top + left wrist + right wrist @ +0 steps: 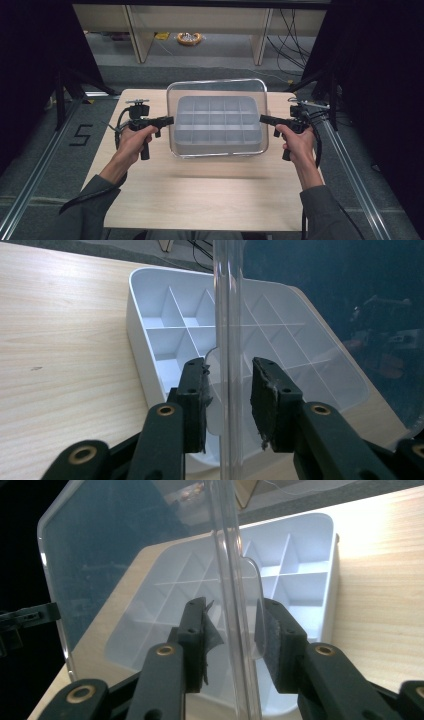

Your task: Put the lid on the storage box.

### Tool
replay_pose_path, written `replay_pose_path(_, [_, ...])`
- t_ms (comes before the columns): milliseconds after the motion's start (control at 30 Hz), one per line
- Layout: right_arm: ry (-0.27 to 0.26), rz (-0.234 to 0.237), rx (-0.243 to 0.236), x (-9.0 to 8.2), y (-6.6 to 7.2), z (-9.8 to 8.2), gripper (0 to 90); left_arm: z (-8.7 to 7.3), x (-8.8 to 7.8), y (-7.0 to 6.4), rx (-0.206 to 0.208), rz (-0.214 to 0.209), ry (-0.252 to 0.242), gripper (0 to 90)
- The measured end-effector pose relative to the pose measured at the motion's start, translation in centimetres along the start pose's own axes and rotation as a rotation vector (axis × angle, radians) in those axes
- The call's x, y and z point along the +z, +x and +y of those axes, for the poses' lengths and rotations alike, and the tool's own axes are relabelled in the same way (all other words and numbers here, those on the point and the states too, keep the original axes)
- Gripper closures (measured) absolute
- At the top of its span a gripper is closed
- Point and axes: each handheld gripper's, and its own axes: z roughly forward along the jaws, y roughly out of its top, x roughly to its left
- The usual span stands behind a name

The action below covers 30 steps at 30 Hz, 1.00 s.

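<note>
Lid (pixel 218 95) stands clear and upright over my white divided box (pixel 218 126) mid-table. Left gripper (pixel 169 120) fingers (pixel 192 400) sit wide, lid's edge between them, not pinched. Right gripper (pixel 263 119) same: fingers (pixel 275 640) apart, lid edge in the gap.

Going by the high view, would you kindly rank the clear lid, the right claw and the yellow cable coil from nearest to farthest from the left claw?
1. Clear lid, its left edge right at the left claw.
2. Right claw, across the compartment tray.
3. Yellow cable coil, on the floor beyond the table.
</note>
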Motion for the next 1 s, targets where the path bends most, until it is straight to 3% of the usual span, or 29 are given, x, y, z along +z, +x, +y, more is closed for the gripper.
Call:
replay_pose_path(33, [0.003,-0.011,0.012,0.1,-0.1,0.1,66.2,0.2,0.3,0.1,-0.002,0.005,0.005,66.4])
replay_pose_path(67, [0.007,-0.010,0.053,0.3,-0.1,0.3,66.2,0.3,0.6,0.1,-0.006,0.006,0.005,66.1])
replay_pose_path(100, [-0.002,-0.016,0.015,0.5,-0.5,0.4,66.2,0.5,0.8,0.2,-0.006,0.010,0.007,66.0])
replay_pose_path(167, [0.010,-0.011,0.073,0.8,-0.4,0.7,66.1,0.8,1.4,0.3,-0.012,0.019,0.009,65.6])
replay_pose_path(200, [0.008,-0.013,0.073,1.1,-0.6,0.9,66.2,1.0,1.6,0.4,-0.016,0.021,0.009,65.4])
replay_pose_path(233, [0.001,-0.014,0.043,1.3,-1.0,1.0,66.2,1.2,1.9,0.7,-0.025,0.021,0.013,65.3])
replay_pose_path(267, [0.017,-0.013,0.104,1.5,-0.8,1.0,66.2,1.4,2.1,0.8,-0.025,0.025,0.021,65.3])
replay_pose_path(333, [0.008,-0.021,0.093,2.1,-1.3,1.1,65.9,1.6,2.5,0.9,-0.030,0.031,0.025,65.0])
replay_pose_path(400, [-0.004,-0.013,0.051,2.6,-2.0,1.2,65.9,1.8,2.9,0.9,-0.043,0.035,0.022,64.5])
replay_pose_path(467, [-0.009,-0.016,0.052,3.0,-2.3,1.2,65.9,2.0,3.3,1.1,-0.046,0.043,0.028,64.1])
replay_pose_path(533, [-0.004,-0.021,0.065,3.3,-2.4,1.3,65.9,2.1,3.6,1.2,-0.052,0.050,0.029,63.7])
replay_pose_path(567, [0.018,-0.028,0.137,3.3,-2.0,1.3,65.9,2.2,3.8,1.3,-0.056,0.051,0.030,63.6])
replay_pose_path(667, [0.024,-0.030,0.141,3.5,-2.2,1.4,65.8,2.3,4.1,1.5,-0.056,0.061,0.040,63.5])
replay_pose_path(700, [0.025,-0.040,0.114,3.6,-2.4,1.4,65.7,2.3,4.3,1.5,-0.061,0.061,0.041,63.3])
replay_pose_path(733, [0.033,-0.042,0.165,3.8,-2.2,1.5,65.6,2.4,4.5,1.5,-0.070,0.064,0.034,63.2])
replay_pose_path(800, [0.027,-0.041,0.140,4.0,-2.5,1.5,65.6,2.4,4.8,1.7,-0.075,0.075,0.035,62.6])
replay_pose_path(933, [0.039,-0.063,0.179,4.8,-2.6,1.4,64.6,2.4,5.5,1.9,-0.085,0.094,0.041,61.8])
replay_pose_path(1000, [0.030,-0.065,0.144,5.0,-3.0,1.4,64.3,2.4,5.8,1.9,-0.090,0.098,0.046,61.6])
